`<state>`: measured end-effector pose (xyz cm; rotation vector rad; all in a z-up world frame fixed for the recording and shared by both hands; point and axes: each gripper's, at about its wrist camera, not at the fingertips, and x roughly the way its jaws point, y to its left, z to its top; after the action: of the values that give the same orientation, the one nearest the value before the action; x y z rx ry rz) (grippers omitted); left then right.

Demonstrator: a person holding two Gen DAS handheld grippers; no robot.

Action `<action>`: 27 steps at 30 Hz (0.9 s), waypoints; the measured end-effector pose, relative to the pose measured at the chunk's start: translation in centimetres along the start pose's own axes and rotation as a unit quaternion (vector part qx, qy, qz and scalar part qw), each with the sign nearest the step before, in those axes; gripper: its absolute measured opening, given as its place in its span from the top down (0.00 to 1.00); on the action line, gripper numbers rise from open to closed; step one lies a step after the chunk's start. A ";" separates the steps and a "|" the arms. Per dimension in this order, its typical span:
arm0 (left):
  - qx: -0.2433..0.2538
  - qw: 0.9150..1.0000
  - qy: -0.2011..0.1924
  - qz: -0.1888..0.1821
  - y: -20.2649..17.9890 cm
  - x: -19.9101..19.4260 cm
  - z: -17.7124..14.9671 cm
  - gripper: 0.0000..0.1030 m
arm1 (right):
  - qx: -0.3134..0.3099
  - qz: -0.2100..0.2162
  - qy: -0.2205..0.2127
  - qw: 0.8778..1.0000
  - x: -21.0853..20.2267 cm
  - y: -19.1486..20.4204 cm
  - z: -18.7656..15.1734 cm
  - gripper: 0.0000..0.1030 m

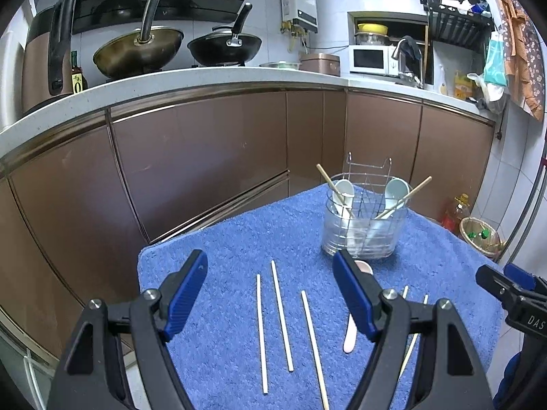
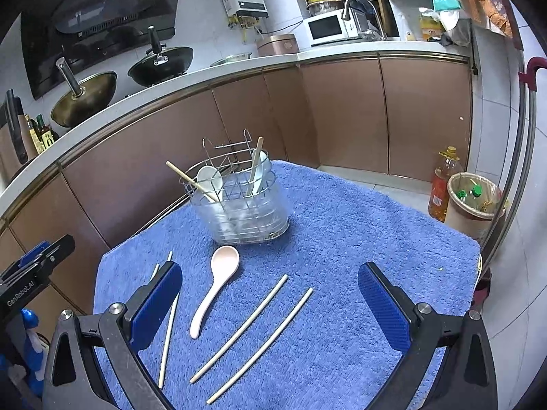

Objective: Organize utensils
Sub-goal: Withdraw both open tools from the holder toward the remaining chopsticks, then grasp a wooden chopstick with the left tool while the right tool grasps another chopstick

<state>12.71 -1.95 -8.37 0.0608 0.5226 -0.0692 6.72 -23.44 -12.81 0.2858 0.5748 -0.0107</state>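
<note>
Five loose chopsticks lie on the blue towel (image 2: 342, 239) covering my counter, three (image 1: 283, 314) under my left tongs (image 1: 270, 294) and two (image 2: 253, 335) under my right tongs (image 2: 270, 307). Both tongs hang wide open, holding nothing. A pink spoon (image 2: 215, 287) lies between the two groups, its bowl toward twelve o'clock. Just beyond it at twelve stands the wire utensil holder (image 2: 242, 205), with a white spoon and a chopstick leaning in each of its two sides.
</note>
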 end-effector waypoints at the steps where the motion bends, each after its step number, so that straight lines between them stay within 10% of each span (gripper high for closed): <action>1: 0.001 1.000 0.002 -0.001 -0.1 0.1 -0.1 0.28 | 0.001 -0.001 0.002 1.000 0.1 0.0 0.0 0.00; 14: 0.002 1.000 0.015 -0.005 0.0 1.1 -0.6 0.28 | -0.006 -0.010 0.043 0.999 1.7 -0.2 -0.6 0.07; 27: -0.042 0.995 0.078 -0.051 2.2 5.1 -1.3 0.28 | 0.038 0.006 0.141 0.989 5.7 -1.9 -1.7 0.54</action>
<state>16.64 0.11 -11.91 -0.0424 0.6844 -0.1434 10.40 -24.44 -17.72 0.3672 0.8544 0.0206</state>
